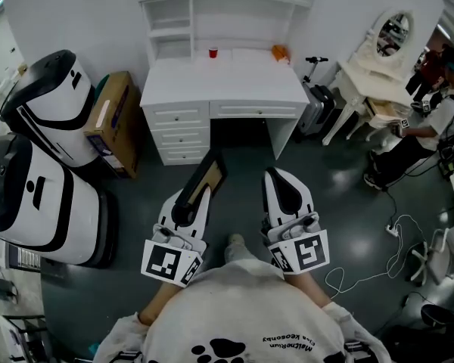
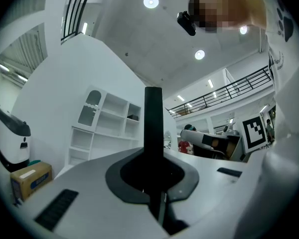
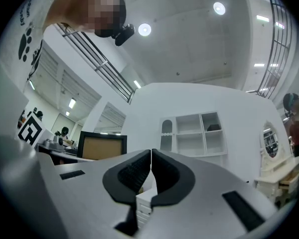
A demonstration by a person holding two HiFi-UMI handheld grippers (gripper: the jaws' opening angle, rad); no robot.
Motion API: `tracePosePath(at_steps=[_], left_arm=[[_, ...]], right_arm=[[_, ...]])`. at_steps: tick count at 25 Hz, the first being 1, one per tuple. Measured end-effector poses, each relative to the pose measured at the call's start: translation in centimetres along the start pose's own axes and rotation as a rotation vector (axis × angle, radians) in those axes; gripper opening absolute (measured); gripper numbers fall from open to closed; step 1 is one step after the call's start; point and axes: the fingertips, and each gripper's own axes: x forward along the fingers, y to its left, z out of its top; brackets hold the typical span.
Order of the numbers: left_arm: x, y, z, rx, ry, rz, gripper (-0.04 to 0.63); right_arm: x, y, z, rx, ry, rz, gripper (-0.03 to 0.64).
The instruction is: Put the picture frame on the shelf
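I'm looking down on a dark grey floor, with a white desk [image 1: 223,78] against the far wall and its white shelf [image 1: 212,13] unit rising behind it. A small red cup [image 1: 213,52] and an orange object [image 1: 279,52] sit at the back of the desktop. A cardboard box [image 1: 112,119] leans just left of the desk, and a white vanity with an oval mirror [image 1: 386,51] stands to the right. My left tool [image 1: 191,201] is clamped on the picture frame [image 1: 209,174], a black-edged frame with a tan panel. I hold it above the floor on the near side of the desk, well short of the shelf. In the left gripper view it rises edge-on as a dark bar from between the jaws. My right tool [image 1: 277,178] is just beside it, jaws pressed together with nothing between them.
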Motion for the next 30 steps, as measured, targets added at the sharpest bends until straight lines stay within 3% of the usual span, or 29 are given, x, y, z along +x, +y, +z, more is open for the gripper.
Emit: tracePosePath(at_steps=[13, 30], left_arm=[[7.2, 5.2, -0.1, 0.027, -0.039, 0.015, 0.026], [27.4, 14.5, -1.5, 0.047, -0.063, 0.104, 0.026]], right_arm=[[6.9, -6.0, -1.6, 0.004, -0.05, 0.005, 0.035], [22.4, -21.7, -7.9, 0.039, -0.049, 0.083, 0.035]])
